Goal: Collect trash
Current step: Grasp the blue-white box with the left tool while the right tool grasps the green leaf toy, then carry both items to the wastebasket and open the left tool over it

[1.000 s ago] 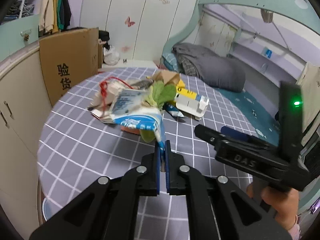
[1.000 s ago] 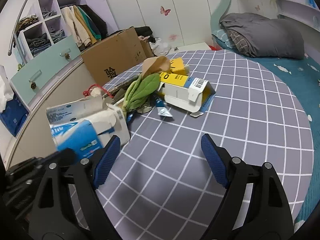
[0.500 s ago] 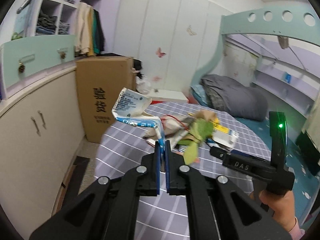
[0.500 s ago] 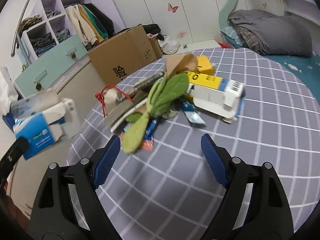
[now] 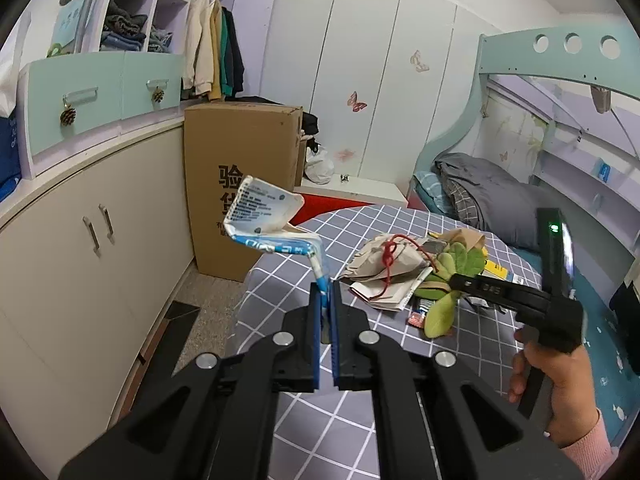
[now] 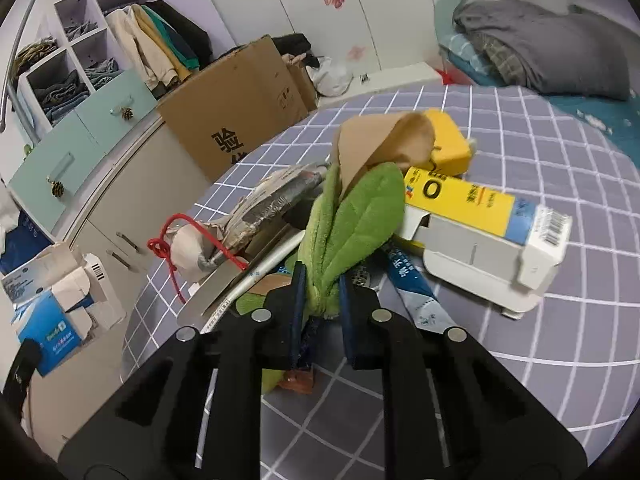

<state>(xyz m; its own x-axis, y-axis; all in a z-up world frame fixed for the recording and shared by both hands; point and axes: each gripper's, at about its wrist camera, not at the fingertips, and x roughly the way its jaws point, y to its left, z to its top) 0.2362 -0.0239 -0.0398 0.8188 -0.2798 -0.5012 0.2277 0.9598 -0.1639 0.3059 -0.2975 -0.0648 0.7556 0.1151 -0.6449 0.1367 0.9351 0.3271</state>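
Left gripper (image 5: 326, 292): clamped on crumpled carton (image 5: 264, 216), lifted off-table
Right gripper (image 6: 322, 292): jaws just closing on green leaf (image 6: 352, 224), long axis running forward

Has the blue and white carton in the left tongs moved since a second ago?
Yes. The blue and white carton, pinched in the left tongs, has swung off the trash pile toward the cardboard box, beyond the table edge.

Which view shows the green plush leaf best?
The right wrist view: the green leaf fills the centre, pinched between the right gripper. The left wrist view shows it small, in the pile, partly behind that gripper.
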